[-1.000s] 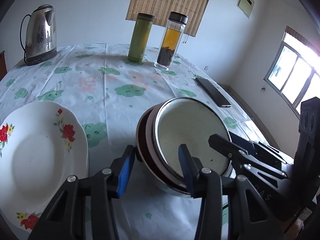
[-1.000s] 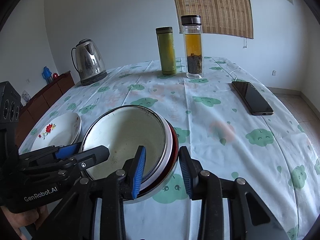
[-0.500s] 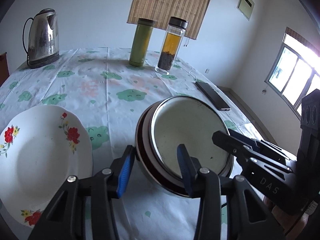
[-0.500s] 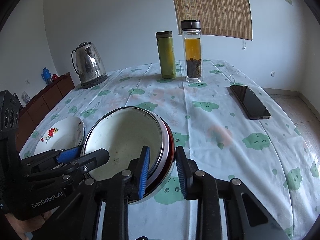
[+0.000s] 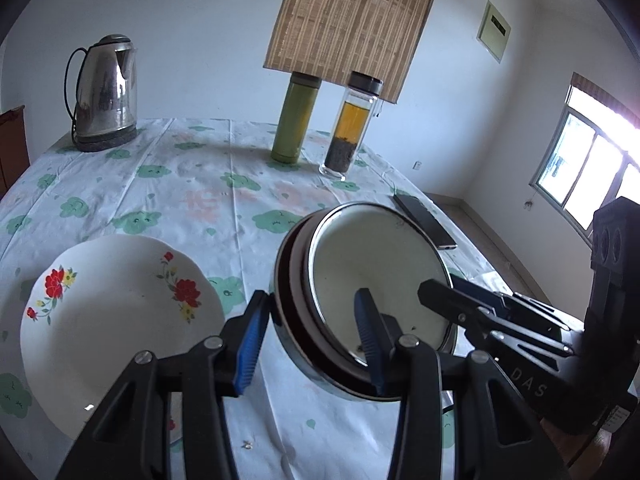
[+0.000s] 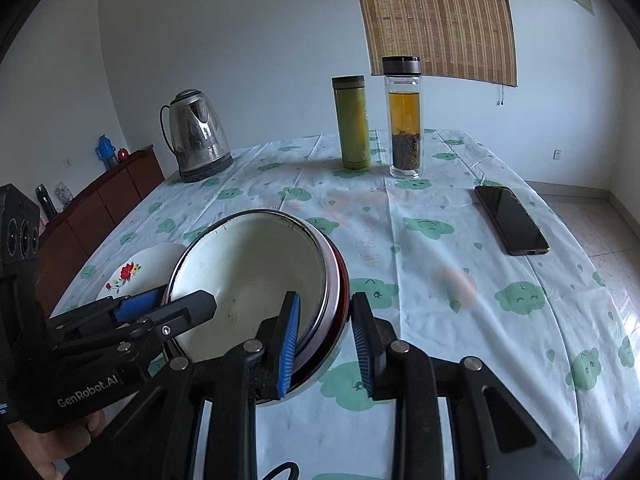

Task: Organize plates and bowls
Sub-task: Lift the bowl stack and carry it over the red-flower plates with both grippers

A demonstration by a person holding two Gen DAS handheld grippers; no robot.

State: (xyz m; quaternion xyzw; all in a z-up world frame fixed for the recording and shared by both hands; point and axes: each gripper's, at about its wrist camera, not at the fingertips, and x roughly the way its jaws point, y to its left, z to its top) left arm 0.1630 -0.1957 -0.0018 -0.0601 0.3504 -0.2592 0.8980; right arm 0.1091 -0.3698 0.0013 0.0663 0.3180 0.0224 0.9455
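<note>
A stack of nested bowls (image 5: pixel 372 276), white enamel inside red-brown and metal ones, is lifted above the table and tilted. My left gripper (image 5: pixel 308 344) is shut on its left rim, one finger inside and one outside. My right gripper (image 6: pixel 326 344) is shut on its right rim the same way; the stack shows in the right wrist view (image 6: pixel 256 276). A white plate with red flowers (image 5: pixel 116 316) lies on the tablecloth to the left of the stack, and also shows in the right wrist view (image 6: pixel 140 268).
A steel kettle (image 5: pixel 106 92) stands at the far left. A green flask (image 5: pixel 296 120) and a glass tea bottle (image 5: pixel 352 124) stand at the back. A black phone (image 6: pixel 510 218) lies to the right. A wooden sideboard (image 6: pixel 92 216) stands beyond the table's left edge.
Both grippers have risen with the bowl stack, which now hangs higher above the table and tilts more. The right gripper's fingers have closed in on the rim.
</note>
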